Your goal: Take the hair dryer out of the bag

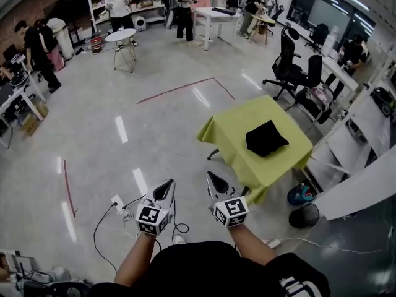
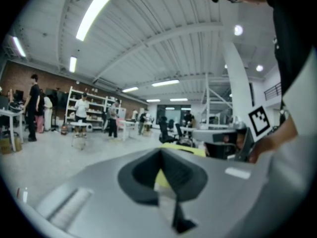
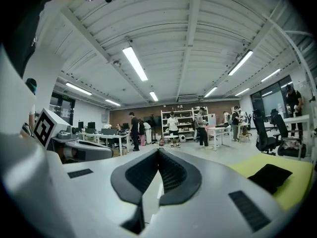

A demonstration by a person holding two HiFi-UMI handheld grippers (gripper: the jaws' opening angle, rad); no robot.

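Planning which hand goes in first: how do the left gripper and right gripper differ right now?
The right gripper is nearer the yellow-clothed table than the left gripper. The right gripper view shows the black bag off to its right; the left gripper view shows yellow cloth but no bag. Both have jaws shut, empty, short of the table.

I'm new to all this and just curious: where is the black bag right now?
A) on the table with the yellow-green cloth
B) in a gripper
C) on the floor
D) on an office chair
A: the black bag lies on the cloth-covered table.
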